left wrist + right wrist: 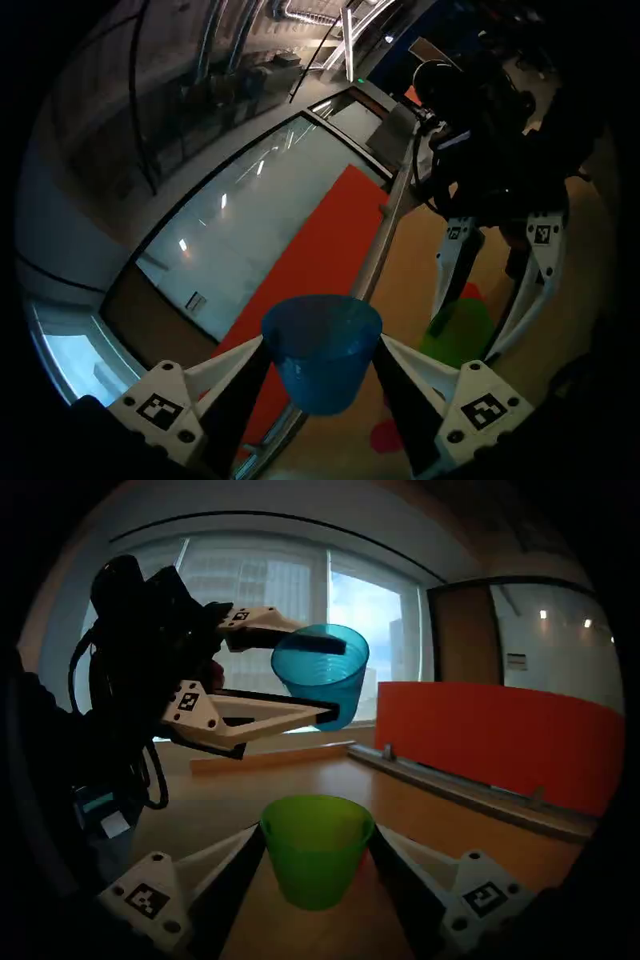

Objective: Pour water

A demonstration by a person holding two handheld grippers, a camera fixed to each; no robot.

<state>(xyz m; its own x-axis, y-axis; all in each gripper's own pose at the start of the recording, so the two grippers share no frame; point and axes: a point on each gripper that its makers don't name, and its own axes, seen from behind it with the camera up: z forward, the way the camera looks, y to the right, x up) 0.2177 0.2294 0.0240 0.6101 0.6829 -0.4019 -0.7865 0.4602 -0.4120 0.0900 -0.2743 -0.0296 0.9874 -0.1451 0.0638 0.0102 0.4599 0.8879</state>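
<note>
A translucent blue cup sits between the fingers of my left gripper, which is shut on it. In the right gripper view that blue cup is held up in the air, tipped on its side, above and beyond the green cup. My right gripper is shut on the green cup, which stands upright just over the wooden table. In the left gripper view the green cup shows lower right between the right gripper's white fingers. No water is discernible.
An orange divider panel with a metal rail runs along the table's right side. Large windows lie behind. A person's dark-gloved hand and cables hold the left gripper. A pink spot marks the tabletop.
</note>
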